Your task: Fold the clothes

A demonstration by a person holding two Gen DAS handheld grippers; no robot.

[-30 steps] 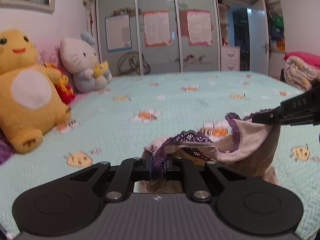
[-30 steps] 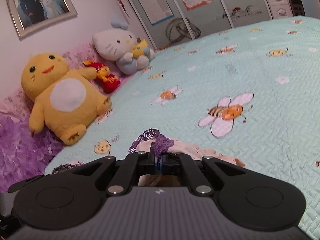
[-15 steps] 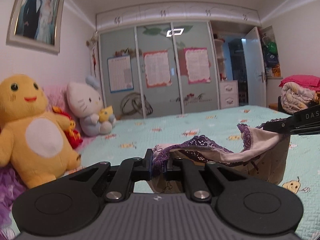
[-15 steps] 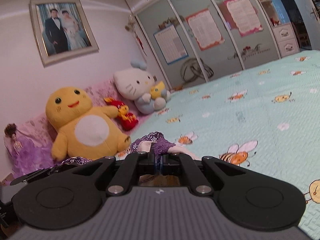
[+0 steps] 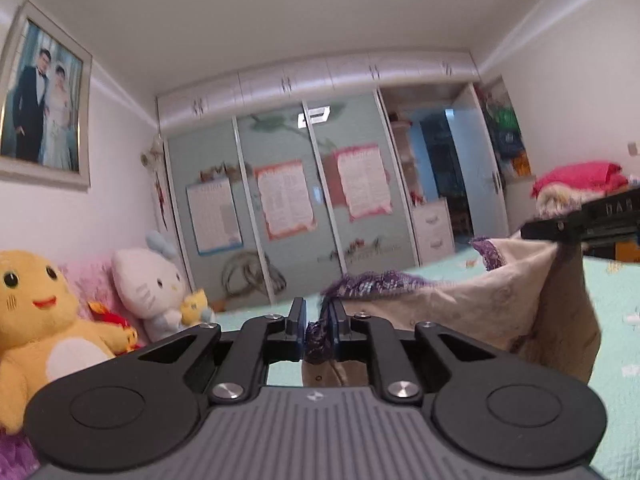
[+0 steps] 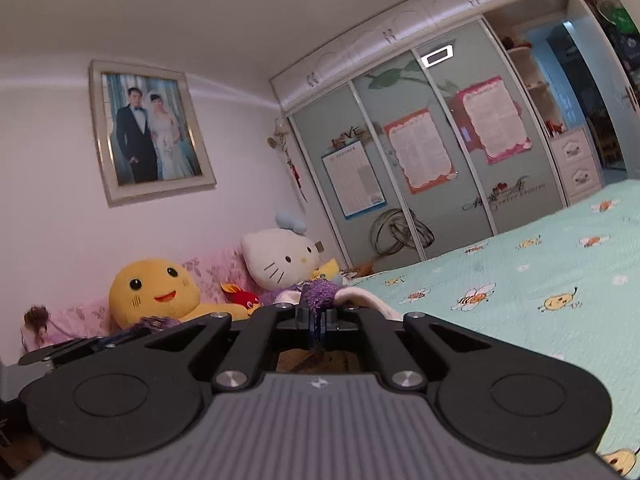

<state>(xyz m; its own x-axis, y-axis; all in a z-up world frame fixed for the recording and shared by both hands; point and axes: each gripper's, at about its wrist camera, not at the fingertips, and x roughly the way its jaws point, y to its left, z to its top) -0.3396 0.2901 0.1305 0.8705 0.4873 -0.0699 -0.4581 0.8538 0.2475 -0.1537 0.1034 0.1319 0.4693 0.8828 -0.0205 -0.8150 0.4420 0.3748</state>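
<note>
Bedroom, green bedspread (image 6: 520, 280); both grippers' fingers (image 5: 339, 322) clamped on lace-trimmed garment (image 5: 460, 304), stretched between, lifted

The garment (image 5: 472, 308) is showing cream fabric, perhaps faintly printed, edged in purple lace; the bedspread (image 6: 540, 280) is showing mint green with bees; the hand-held grippers are showing black.

Soft, even indoor light, strong fisheye bend

My feeds were moderately bright; a ceiling lamp's reflection (image 6: 439, 56) glared on the wardrobe doors (image 6: 420, 168). The left view looked slightly motion-blurred, walls curved at the edges, corners vignetted black, and shadows stayed faint on the bed (image 6: 540, 280).
</note>
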